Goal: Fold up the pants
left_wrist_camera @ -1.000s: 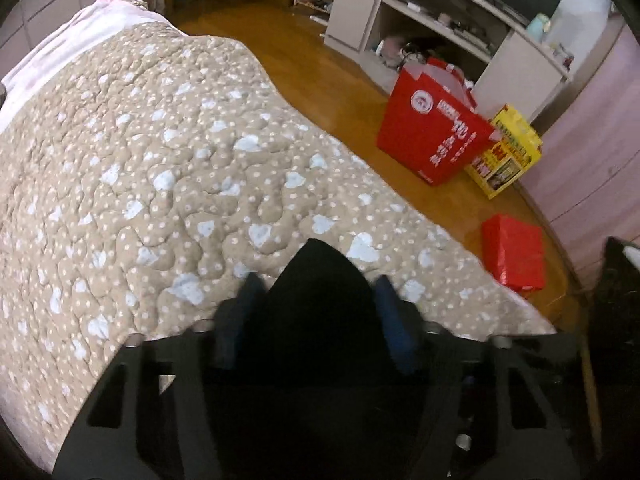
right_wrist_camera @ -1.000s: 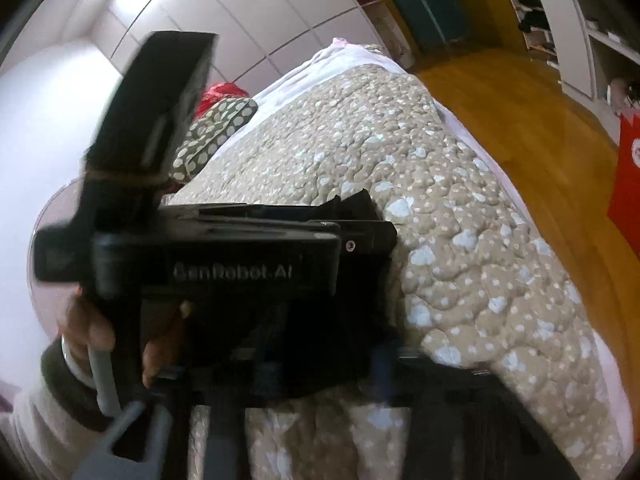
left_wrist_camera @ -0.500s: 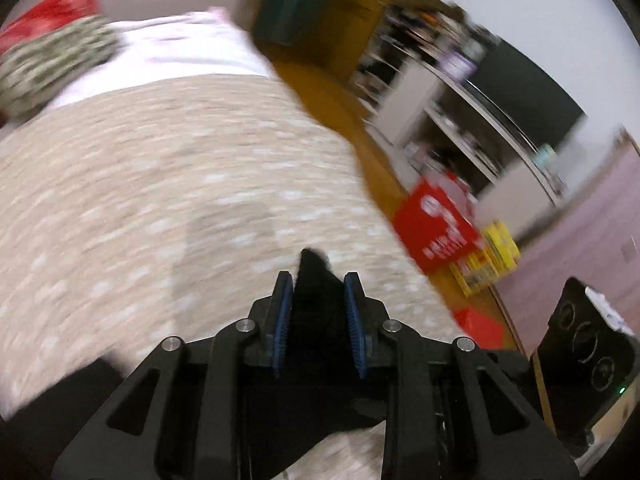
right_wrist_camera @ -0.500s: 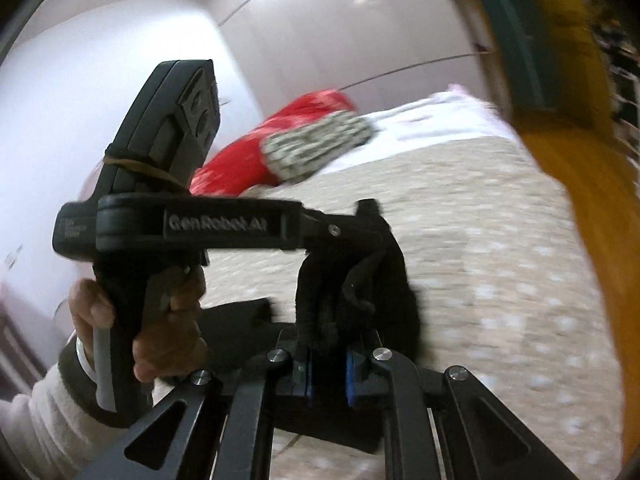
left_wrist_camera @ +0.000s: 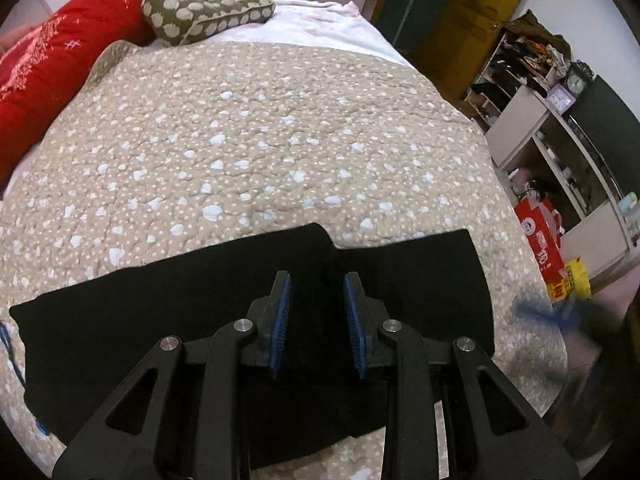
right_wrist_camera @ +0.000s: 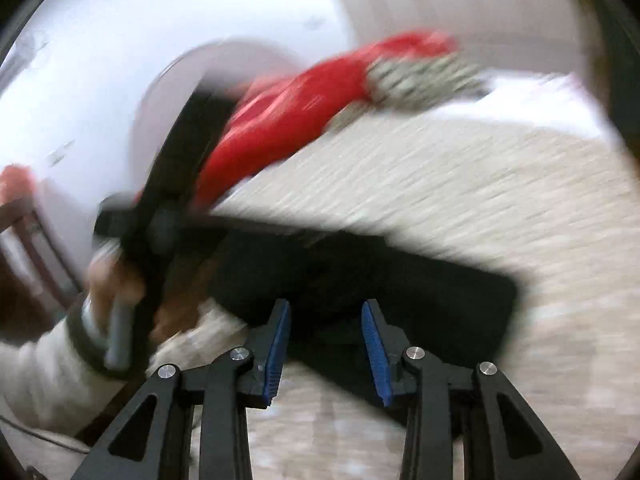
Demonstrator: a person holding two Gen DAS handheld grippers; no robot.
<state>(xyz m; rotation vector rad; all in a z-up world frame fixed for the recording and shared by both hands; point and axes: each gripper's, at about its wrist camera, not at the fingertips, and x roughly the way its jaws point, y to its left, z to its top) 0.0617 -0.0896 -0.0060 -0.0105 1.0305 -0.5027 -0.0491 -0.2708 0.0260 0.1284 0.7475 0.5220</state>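
Black pants [left_wrist_camera: 168, 320] now lie released on the quilt [left_wrist_camera: 248, 132], right gripper [right_wrist_camera: 326, 344] jaws just opened.

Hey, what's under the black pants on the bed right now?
The black pants lie flat on the tan spotted quilt. Blue cord peeks out at their left edge. Anything else beneath is covered.

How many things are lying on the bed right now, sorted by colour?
Black: 1, the folded pants
Red: 1, the red cushion
Olive with pale spots: 1, the spotted pillow
Beige: 1, the quilt that covers the bed
Total: 4
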